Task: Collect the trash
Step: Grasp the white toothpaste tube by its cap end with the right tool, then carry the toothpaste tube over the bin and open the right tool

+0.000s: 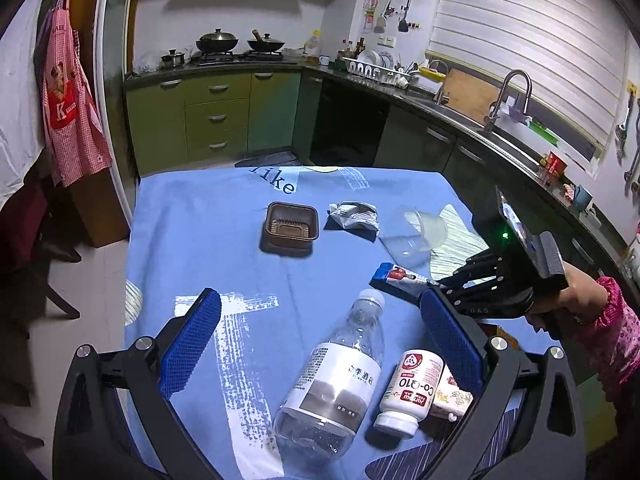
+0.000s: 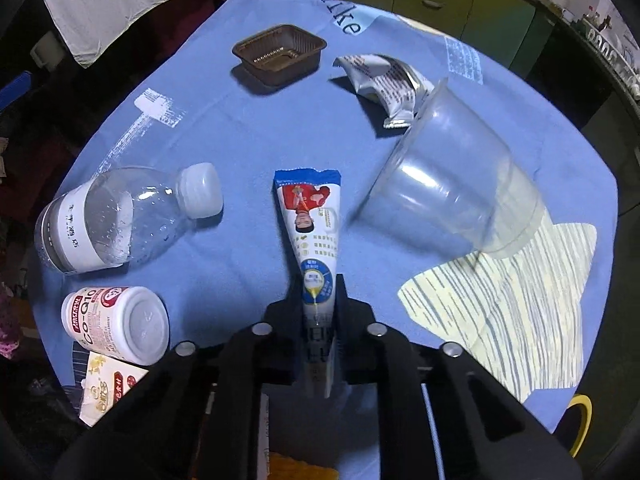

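My right gripper (image 2: 319, 284) points steeply down and is shut on the narrow end of a long blue-and-white sachet (image 2: 310, 216), which lies on the blue tablecloth (image 2: 240, 140). The left wrist view shows this gripper (image 1: 436, 282) pinching the sachet (image 1: 400, 274) at the right. My left gripper (image 1: 320, 300) hangs open above a clear water bottle (image 1: 332, 380) that lies on its side. A white Co-Q10 pill bottle (image 1: 410, 392) lies beside it. Further back are a brown plastic tray (image 1: 291, 226), a crumpled silver wrapper (image 1: 354, 214) and a tipped clear cup (image 1: 420, 232).
A small yellow-and-white carton (image 2: 108, 392) lies at the table's near edge by the pill bottle (image 2: 116, 324). Green kitchen cabinets (image 1: 216, 116) and a sink counter (image 1: 492, 128) stand behind the table. A person's hand in a pink sleeve (image 1: 612, 320) holds the right gripper.
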`<state>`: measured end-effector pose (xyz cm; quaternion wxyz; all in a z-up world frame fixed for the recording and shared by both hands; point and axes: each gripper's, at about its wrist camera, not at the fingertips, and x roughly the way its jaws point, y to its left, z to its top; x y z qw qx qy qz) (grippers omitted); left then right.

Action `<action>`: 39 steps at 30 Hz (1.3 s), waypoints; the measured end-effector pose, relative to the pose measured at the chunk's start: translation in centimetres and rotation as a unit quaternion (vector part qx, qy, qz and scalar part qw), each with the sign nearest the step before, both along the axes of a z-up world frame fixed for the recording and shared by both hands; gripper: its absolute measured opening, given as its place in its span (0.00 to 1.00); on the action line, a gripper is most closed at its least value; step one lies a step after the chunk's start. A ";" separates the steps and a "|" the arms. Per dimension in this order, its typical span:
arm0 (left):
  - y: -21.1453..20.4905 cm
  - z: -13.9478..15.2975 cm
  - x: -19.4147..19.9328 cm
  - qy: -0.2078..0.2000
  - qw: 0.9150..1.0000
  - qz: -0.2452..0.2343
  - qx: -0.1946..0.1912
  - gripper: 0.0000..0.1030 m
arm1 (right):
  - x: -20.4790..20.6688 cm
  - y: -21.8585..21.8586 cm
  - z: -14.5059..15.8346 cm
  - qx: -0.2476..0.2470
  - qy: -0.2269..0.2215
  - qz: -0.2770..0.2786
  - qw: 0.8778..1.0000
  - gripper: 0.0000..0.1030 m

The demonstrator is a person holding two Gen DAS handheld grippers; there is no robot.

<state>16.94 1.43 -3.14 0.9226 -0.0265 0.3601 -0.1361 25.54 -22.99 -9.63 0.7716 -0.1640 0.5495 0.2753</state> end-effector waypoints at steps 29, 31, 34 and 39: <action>-5.0 2.1 -1.6 -0.014 0.998 -0.046 0.026 0.95 | -10.5 -32.2 2.8 -0.019 -0.054 -0.356 0.933 0.13; -5.4 2.3 -1.7 -0.017 0.998 -0.050 0.033 0.95 | -10.1 -33.8 1.5 -0.028 -0.048 -0.376 0.925 0.14; -5.6 2.6 -1.7 -0.018 0.998 -0.052 0.038 0.95 | -9.9 -35.8 0.1 -0.030 -0.036 -0.401 0.915 0.19; -5.9 2.9 -1.5 -0.018 0.998 -0.055 0.041 0.95 | -10.2 -37.2 0.1 -0.032 -0.047 -0.429 0.902 0.33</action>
